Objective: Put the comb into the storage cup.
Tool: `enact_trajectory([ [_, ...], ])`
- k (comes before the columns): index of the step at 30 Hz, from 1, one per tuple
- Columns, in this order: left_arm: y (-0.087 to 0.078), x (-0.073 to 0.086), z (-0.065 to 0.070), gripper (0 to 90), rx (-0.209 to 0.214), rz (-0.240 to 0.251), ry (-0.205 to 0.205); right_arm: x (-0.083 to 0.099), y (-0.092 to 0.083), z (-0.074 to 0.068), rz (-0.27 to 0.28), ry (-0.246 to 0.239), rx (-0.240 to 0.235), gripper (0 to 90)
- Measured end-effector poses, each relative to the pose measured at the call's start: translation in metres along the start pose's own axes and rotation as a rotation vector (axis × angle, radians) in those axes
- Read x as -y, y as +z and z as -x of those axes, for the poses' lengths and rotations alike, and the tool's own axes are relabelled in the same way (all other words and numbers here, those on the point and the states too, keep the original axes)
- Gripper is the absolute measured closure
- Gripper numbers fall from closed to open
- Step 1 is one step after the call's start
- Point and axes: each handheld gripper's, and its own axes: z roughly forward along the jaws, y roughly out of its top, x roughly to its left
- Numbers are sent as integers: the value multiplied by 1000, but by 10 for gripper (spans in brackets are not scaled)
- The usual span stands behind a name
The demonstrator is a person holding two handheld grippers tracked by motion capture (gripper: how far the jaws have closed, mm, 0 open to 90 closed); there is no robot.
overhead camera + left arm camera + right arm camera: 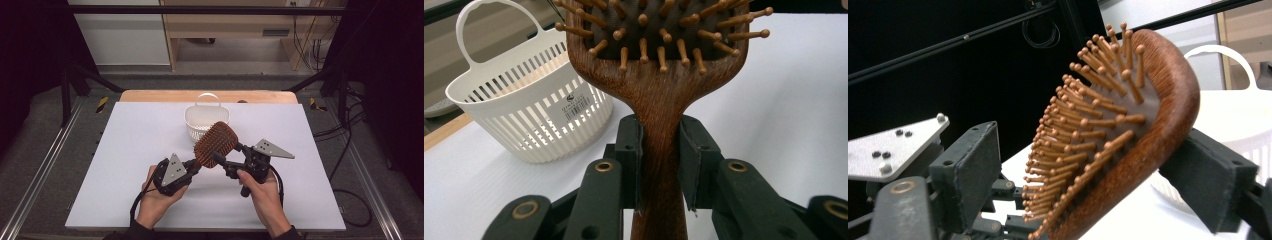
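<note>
A brown wooden paddle hairbrush (215, 142) with wooden pins is held up above the white table sheet. My left gripper (196, 164) is shut on its handle; in the left gripper view both pads (631, 150) press the handle (659, 165) just below the head. My right gripper (227, 155) straddles the brush head (1148, 140) with its jaws open. One pad (968, 165) faces the pin tips with a gap, while the other (1208, 180) sits at the wooden back. The pins point towards the left gripper's grey plate (893, 145).
A white slotted plastic basket (192, 117) with a loop handle stands upright just behind the brush, mid-table. The white sheet (140, 135) covers the wooden table. Black frame rails run along both sides, and cables lie on the floor at right.
</note>
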Motion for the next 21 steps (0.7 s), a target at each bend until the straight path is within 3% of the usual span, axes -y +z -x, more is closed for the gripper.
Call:
enact_trajectory([
  [21,-3,-1,1,723,-3,26,-9,-18,11,4,0,96,-33,318],
])
